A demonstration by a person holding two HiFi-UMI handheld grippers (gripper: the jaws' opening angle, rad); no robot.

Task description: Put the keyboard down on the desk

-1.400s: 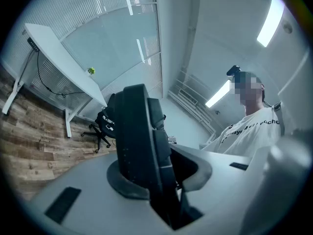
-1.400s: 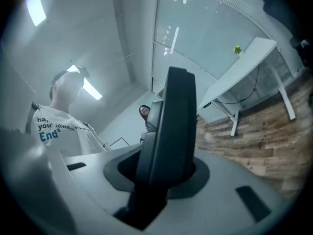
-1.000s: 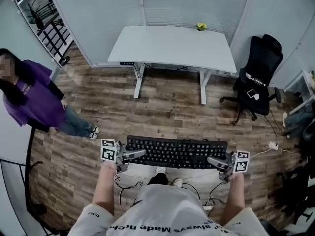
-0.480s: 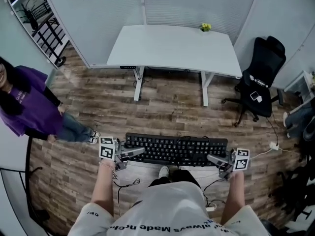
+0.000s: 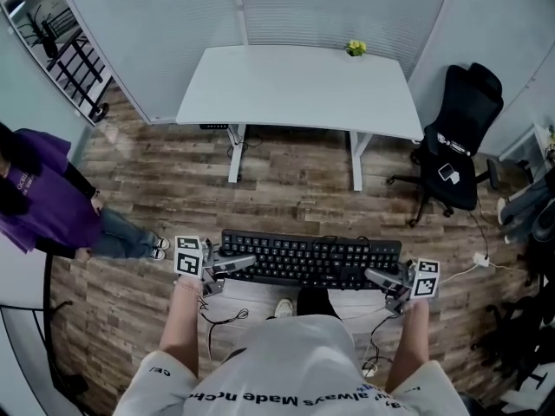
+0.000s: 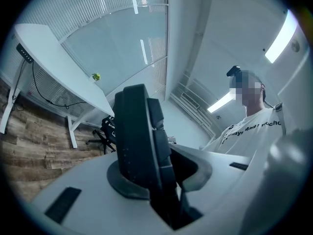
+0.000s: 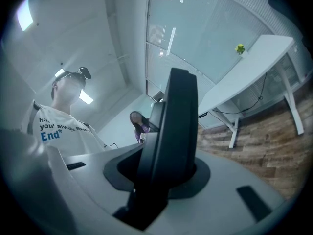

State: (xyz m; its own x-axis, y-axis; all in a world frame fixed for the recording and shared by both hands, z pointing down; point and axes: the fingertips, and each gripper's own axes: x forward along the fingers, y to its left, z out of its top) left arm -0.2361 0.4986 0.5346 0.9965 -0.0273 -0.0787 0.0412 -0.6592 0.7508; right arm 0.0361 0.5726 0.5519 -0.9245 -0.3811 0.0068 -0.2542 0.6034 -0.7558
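Seen from the head view, looking steeply down: a black keyboard [image 5: 310, 260] is held in the air in the lower middle of the frame, above a wood-plank floor [image 5: 286, 189]. Its long axis runs straight left to right across the picture. The keys face up toward the camera, and the far long edge is turned toward the upper part of the frame.

The left claw [image 5: 244, 263] has closed on the keyboard's left end, its jaws only narrowly apart and pressed onto the board. The right claw [image 5: 373, 277] grips the right end in the same way. In each claw's own view the keyboard rises end-on from between the two jaws as a tall dark slab, filling the gap.

A white bench [image 5: 295, 85] stands at the upper middle of the frame, its long side also running left to right, well apart from the keyboard. A small yellow-green plant [image 5: 354, 48] sits at the bench's far edge (toward its right end).

A black office chair [image 5: 458, 137] stands at the right, beside the bench. A person in a purple top [image 5: 39, 202] is at the left edge. A dark shelving rack [image 5: 61, 42] fills the upper left corner.
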